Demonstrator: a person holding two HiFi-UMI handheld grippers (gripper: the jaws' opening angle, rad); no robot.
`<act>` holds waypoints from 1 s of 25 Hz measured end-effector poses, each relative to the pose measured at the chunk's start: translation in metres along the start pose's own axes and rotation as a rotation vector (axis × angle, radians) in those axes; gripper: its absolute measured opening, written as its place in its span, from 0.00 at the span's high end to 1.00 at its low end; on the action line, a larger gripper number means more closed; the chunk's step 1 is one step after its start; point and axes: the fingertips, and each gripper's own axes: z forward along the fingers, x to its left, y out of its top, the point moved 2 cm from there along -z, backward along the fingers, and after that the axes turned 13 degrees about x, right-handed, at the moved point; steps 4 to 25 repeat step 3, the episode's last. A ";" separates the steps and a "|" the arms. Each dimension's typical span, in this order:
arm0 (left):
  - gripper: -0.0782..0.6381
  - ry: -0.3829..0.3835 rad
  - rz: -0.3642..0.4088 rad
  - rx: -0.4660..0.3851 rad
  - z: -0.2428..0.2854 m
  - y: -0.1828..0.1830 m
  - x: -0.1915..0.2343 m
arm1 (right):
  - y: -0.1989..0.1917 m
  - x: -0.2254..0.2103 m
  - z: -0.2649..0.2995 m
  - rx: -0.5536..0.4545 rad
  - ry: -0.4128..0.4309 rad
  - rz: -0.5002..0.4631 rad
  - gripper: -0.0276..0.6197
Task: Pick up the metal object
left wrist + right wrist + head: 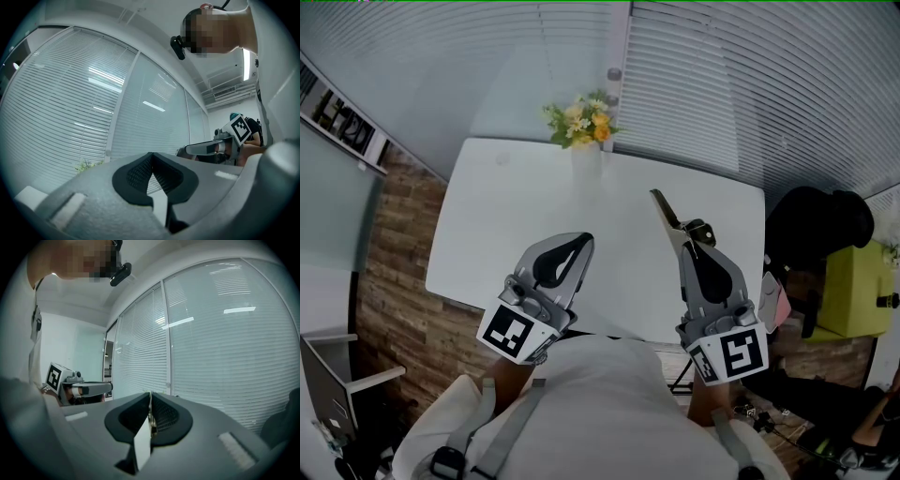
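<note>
A white desk (511, 220) stands against windows covered by closed blinds (750, 84), with wood-patterned floor (394, 248) showing along its left side. At the far edge of the desk, in the middle, stands a small white vase (584, 157) holding a bunch of yellow, white and orange flowers (579, 120) with green leaves; it is the only container in sight. The rest of the desk top is bare white. The right claw (683, 236) is held over the near right part of the desk, and its two jaws are pressed onto the metal object (663, 207) - a thin flat strip that sticks out past the tips and points away from the person, toward the windows. In the right gripper view the strip shows edge-on as a pale sliver pinched between the dark ribbed pads, with the blinds behind it. The left claw (578, 242) hovers over the near middle of the desk, well apart from the right one; its own view shows the jaws pressed together at the tips with nothing between them. Both gripper views look upward at the blinds rather than down at the desk. To the right of the desk sit a black bulky shape (816, 225) and, beside it, a yellow-green block (853, 291) - what either one is cannot be told.
</note>
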 end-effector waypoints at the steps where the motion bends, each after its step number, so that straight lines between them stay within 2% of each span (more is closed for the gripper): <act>1: 0.89 -0.001 -0.001 -0.001 0.000 0.001 0.000 | 0.000 0.000 0.000 0.000 -0.001 0.000 0.93; 25: 0.89 -0.003 -0.003 -0.002 0.000 0.001 0.000 | 0.000 0.000 0.000 0.001 -0.002 -0.001 0.93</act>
